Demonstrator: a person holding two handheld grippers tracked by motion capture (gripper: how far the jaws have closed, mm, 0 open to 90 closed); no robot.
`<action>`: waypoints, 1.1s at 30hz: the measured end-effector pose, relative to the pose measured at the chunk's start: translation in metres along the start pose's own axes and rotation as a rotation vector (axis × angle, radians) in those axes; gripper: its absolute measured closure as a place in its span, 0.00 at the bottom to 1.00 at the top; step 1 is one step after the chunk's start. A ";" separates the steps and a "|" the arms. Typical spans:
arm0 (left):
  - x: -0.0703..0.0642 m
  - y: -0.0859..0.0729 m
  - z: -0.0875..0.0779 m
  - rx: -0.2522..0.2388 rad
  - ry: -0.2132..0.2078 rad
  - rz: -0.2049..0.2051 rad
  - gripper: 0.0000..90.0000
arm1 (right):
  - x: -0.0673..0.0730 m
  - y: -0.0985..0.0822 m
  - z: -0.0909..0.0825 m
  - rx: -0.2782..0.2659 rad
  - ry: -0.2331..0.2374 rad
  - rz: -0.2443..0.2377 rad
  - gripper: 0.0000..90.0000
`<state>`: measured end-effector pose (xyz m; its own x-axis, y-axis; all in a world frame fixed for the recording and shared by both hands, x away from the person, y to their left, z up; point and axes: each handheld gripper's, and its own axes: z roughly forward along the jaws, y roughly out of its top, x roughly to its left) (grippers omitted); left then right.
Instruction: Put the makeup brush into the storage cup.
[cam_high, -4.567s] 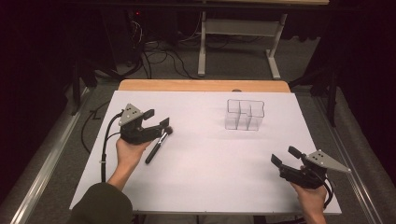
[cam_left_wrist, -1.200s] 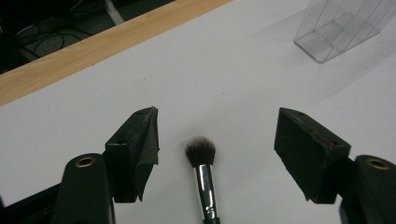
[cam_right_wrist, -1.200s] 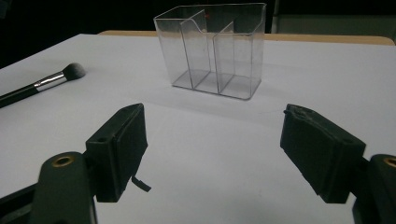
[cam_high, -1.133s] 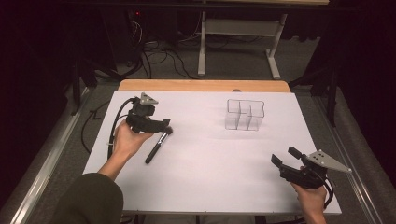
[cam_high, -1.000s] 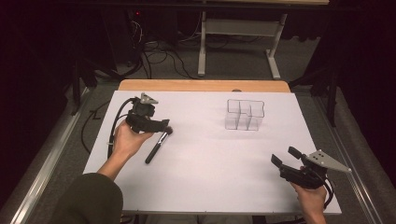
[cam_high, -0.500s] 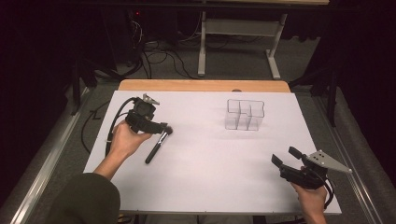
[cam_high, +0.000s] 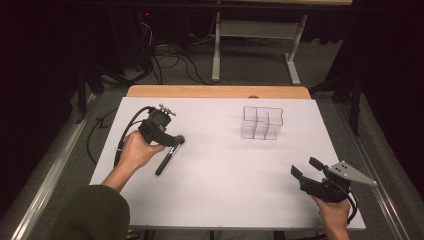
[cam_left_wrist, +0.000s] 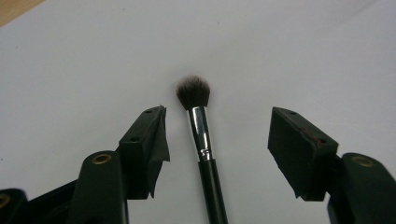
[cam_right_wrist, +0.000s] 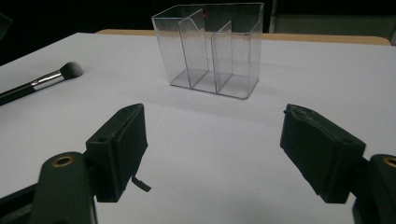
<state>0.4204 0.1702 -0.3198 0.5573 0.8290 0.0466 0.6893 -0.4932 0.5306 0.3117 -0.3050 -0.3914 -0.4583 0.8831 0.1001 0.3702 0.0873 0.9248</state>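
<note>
White table (cam_high: 215, 200), broad bare surface toward 6 o'clock; clear three-compartment organizer (cam_high: 262, 122) near the 1 o'clock edge; right gripper (cam_high: 306, 170) at 4 o'clock, jaws wide, empty; left gripper (cam_high: 175, 142) at 9 o'clock, jaws having just widened, astride the untouched makeup brush (cam_left_wrist: 205, 144).

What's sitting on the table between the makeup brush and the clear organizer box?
Nothing. In the high view, the stretch of white table between the makeup brush and the clear organizer box is bare. The right gripper view shows the same gap.
</note>
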 end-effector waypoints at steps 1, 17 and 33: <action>0.000 0.000 0.000 0.006 -0.003 0.002 0.41 | 0.000 0.000 0.000 -0.001 0.000 -0.001 0.27; 0.003 0.000 0.016 0.150 -0.016 -0.031 0.42 | -0.001 0.000 0.000 0.001 0.003 0.001 0.27; 0.009 -0.012 0.039 0.256 -0.059 -0.071 0.48 | -0.001 0.000 0.000 0.000 0.005 0.001 0.27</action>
<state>0.4347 0.1733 -0.3588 0.5244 0.8507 -0.0364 0.8179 -0.4914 0.2994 0.3118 -0.3056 -0.3917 -0.4623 0.8808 0.1026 0.3707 0.0869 0.9247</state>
